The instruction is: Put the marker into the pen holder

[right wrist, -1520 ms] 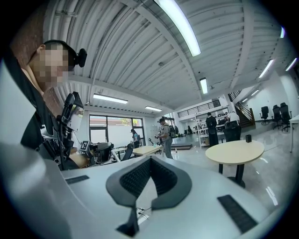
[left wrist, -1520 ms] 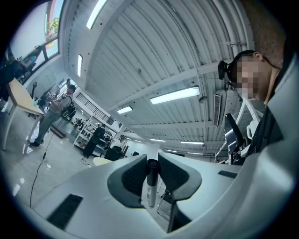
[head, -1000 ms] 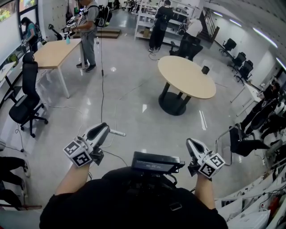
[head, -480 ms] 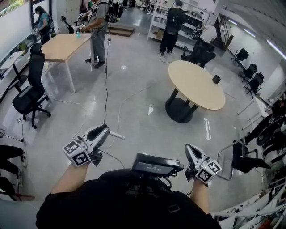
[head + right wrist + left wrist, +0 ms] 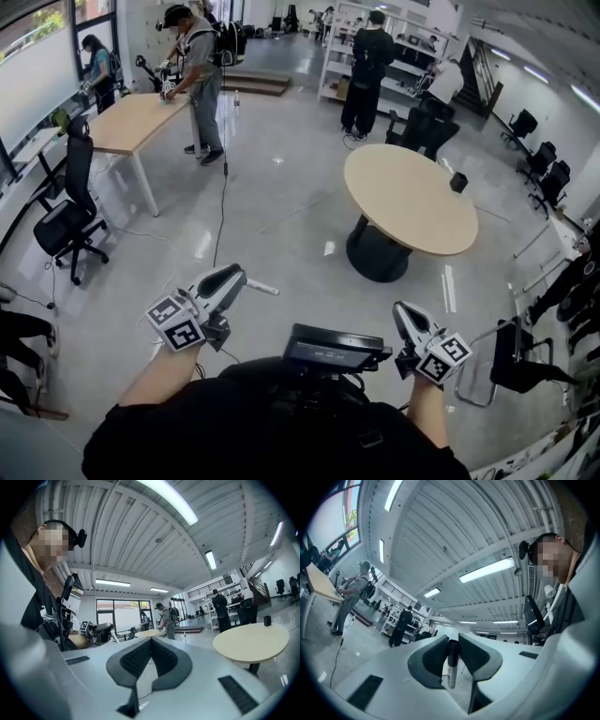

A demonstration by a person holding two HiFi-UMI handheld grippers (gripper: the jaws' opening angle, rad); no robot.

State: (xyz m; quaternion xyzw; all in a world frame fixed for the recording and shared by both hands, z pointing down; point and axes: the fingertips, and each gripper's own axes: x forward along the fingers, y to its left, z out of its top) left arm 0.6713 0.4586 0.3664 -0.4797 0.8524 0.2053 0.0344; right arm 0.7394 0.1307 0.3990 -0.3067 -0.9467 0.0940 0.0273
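Marker point(image 5: 451, 670) pinched by its dark end in left hand-held gripper point(image 5: 452, 651), well short of the round worktop point(image 5: 403, 202); free end left clear, likely for a clean drop. Right hand-held gripper point(image 5: 150, 651) closed, empty. Small dark pot point(image 5: 457, 182) on that worktop: possibly the pen holder.

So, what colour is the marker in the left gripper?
The marker has a white body and a black end; the left gripper view shows it best.

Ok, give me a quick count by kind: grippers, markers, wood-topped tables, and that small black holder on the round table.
Grippers: 2, left gripper and right gripper
Markers: 1, the marker in the left gripper
Wood-topped tables: 2, round table and rectangular table
Small black holder: 1
Total: 6
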